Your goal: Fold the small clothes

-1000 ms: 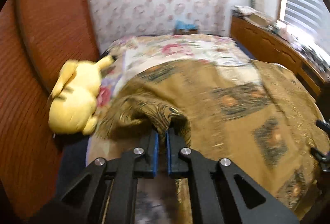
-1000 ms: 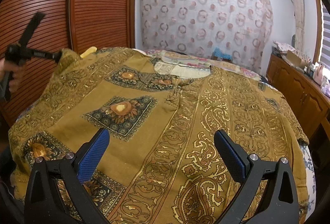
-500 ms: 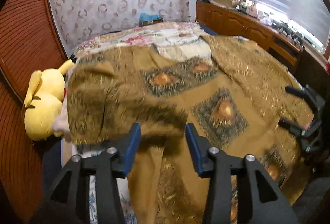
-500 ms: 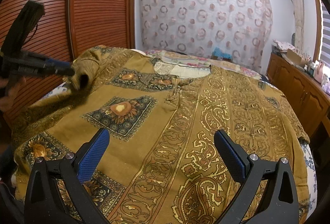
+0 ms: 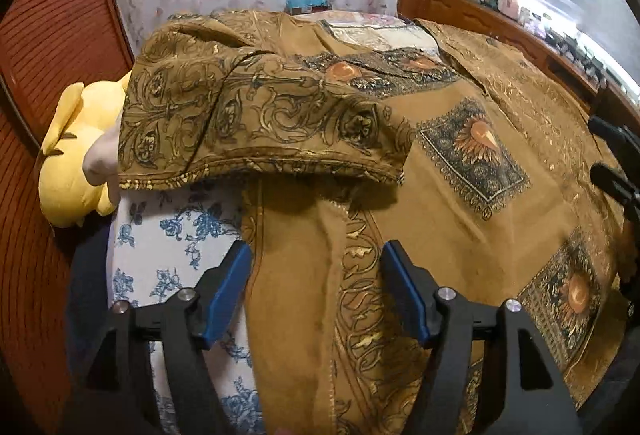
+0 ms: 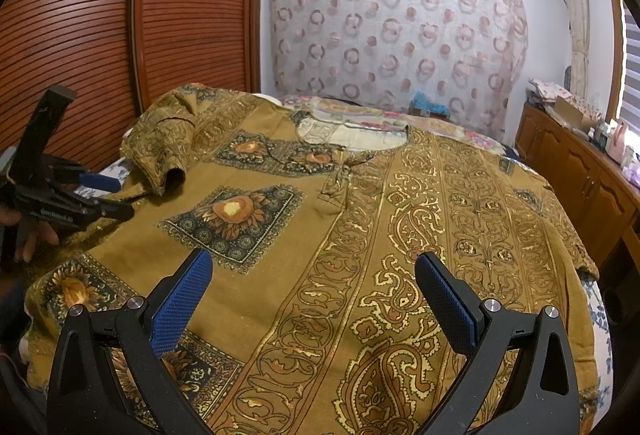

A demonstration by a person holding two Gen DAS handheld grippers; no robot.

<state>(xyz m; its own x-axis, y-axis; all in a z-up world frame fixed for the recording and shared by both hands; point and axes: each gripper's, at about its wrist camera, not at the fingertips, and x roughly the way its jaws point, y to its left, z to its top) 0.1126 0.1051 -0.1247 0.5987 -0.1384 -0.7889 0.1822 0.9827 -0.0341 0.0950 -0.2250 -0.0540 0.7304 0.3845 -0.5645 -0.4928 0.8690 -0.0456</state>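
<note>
Bedroom bed [image 5: 168, 235], brown shirt [image 6: 360, 219] spread out: one sleeve [image 5: 256, 123] flopped inward, rest unfolded. Left tool [image 5: 316, 287] is opening, pinching nothing; right tool [image 6: 312, 295] spread, empty.

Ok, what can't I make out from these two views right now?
- Left wrist view: most of the yellow plush toy, covered by the folded-over sleeve.
- Left wrist view: the shirt hem, cut off by the frame's bottom edge.
- Right wrist view: the left gripper, jaws opening; whether its fingertips touch cloth is unclear.
- Right gripper: open over the shirt.
</note>
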